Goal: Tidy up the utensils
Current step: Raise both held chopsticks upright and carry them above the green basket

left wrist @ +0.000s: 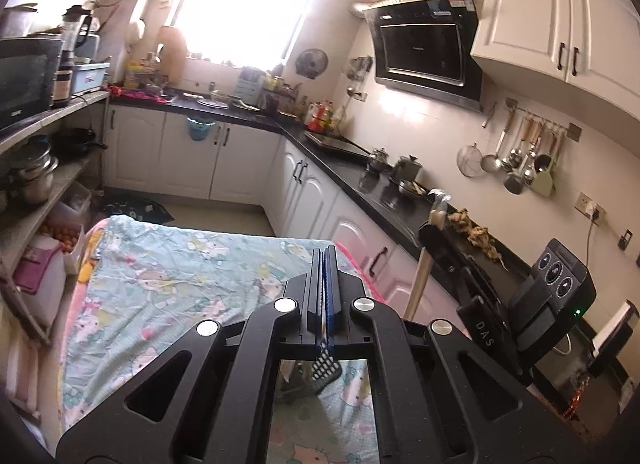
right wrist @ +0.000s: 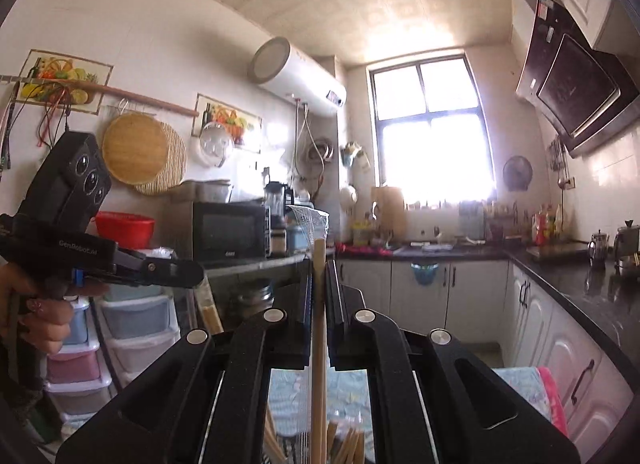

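- The right gripper (right wrist: 319, 264) has its fingers closed on a long pale wooden stick-shaped utensil handle (right wrist: 319, 344), which stands almost upright between them; its top end rises a little above the fingertips.
- Below this handle, at the bottom edge of the right wrist view, a bundle of light wooden chopsticks (right wrist: 348, 444) stands close under the gripper.
- The left gripper (left wrist: 325, 260) has its fingers pressed together on something dark with a dotted pattern (left wrist: 326, 370); it shows only below the fingers and I cannot tell what it is.
- Under the left gripper lies a pale green cartoon-printed cloth (left wrist: 180, 272) that covers the worktop.
- To the right of this cloth, the right gripper (left wrist: 434, 220) shows in the left wrist view with the wooden handle (left wrist: 418, 284) hanging down from it.
- Beyond the cloth runs a black kitchen counter (left wrist: 360, 176) over white cabinets, with metal pots on it.
- Farther, above the counter, steel ladles and a strainer (left wrist: 516, 160) hang on a wall rail.
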`<state>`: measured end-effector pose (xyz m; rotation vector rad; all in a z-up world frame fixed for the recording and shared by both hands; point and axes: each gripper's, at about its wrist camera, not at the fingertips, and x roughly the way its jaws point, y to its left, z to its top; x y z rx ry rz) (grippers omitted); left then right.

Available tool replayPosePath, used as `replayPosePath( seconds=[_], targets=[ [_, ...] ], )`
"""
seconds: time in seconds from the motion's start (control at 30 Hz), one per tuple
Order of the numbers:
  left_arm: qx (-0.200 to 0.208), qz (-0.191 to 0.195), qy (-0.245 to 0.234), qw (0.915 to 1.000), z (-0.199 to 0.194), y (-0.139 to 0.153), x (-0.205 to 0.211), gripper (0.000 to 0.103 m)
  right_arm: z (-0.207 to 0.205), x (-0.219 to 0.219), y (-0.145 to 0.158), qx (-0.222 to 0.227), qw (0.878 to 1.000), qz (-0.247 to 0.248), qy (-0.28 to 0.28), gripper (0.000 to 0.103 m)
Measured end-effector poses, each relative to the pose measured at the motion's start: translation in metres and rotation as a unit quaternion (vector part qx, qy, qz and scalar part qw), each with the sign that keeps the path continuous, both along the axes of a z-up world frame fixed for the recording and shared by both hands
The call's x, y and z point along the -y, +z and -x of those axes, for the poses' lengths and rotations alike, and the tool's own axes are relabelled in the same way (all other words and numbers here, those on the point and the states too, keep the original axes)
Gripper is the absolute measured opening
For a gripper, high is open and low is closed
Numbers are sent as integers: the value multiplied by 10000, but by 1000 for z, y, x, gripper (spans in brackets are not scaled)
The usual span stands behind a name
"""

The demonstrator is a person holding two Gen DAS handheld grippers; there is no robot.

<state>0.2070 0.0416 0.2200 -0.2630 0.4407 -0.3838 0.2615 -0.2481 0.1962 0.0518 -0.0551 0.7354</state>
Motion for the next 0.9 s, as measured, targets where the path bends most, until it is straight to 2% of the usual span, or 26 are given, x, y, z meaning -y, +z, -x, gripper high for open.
replayPosePath(
  seconds=[0.2, 0.43, 0.9],
  targets=[
    [14, -154, 316, 9994, -9, -7, -10, 0, -20, -5, -10, -13, 9995, -205, -219, 6],
    [-166, -79, 437, 9989, -25, -27, -20, 0, -38, -17, -32, -94, 9986, -156, -491, 6],
    [-408, -200, 311, 9985, -37, -65, -3, 0, -64, -28, -77, -270, 9939, -249, -1043, 6]
  ],
)
